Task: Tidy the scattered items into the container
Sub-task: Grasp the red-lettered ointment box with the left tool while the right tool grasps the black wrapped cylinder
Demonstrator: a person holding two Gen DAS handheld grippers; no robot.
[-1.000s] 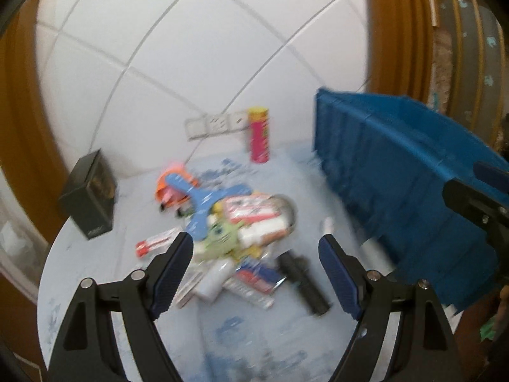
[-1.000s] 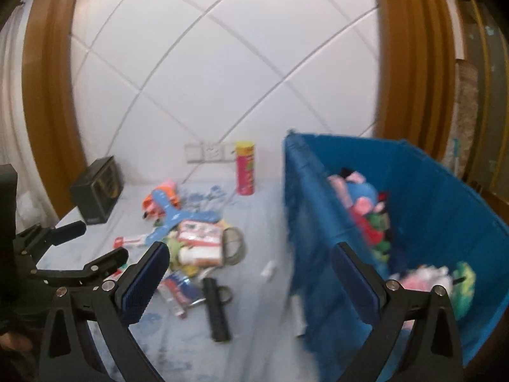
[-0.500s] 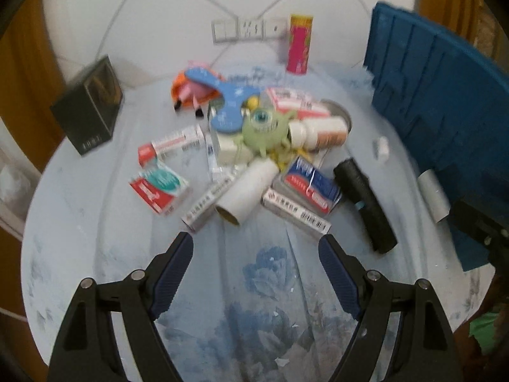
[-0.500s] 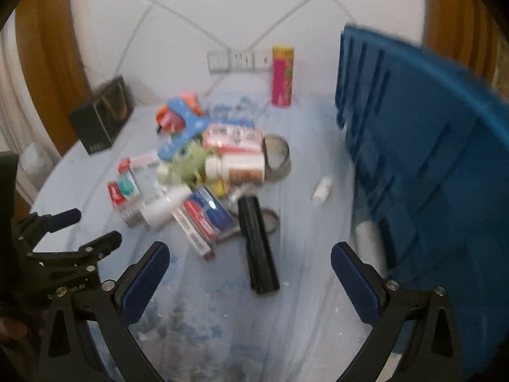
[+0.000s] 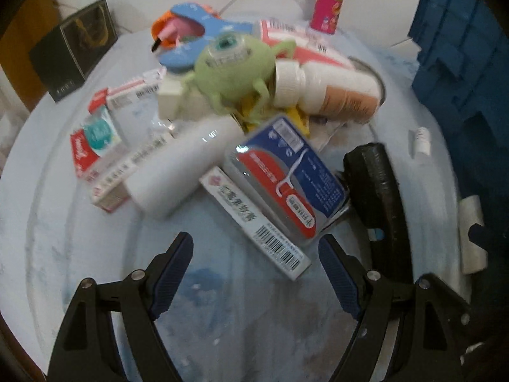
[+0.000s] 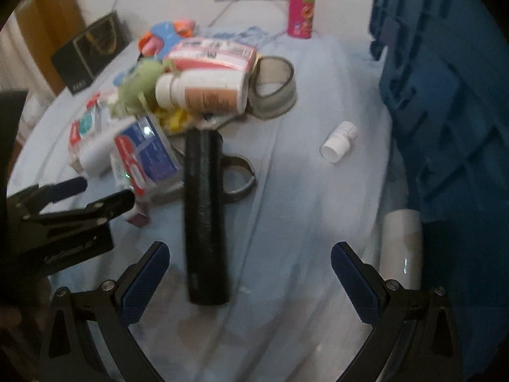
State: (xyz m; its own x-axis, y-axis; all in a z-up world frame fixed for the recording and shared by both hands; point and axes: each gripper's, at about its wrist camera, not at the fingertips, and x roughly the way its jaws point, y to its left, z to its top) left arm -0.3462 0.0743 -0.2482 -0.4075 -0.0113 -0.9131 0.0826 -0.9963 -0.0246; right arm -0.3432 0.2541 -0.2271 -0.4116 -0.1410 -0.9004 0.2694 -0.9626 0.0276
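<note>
On the surface [image 5: 63, 254] beside the blue container [image 6: 445, 102], we find the scattered items piled and untouched: floss box [image 5: 283, 172], black cylinder [image 6: 205, 216], green plush [image 5: 235, 67]. Our left claw [image 5: 256, 254] and right claw [image 6: 249, 262] hang spread and empty, so we judge nearly everything left.
</note>
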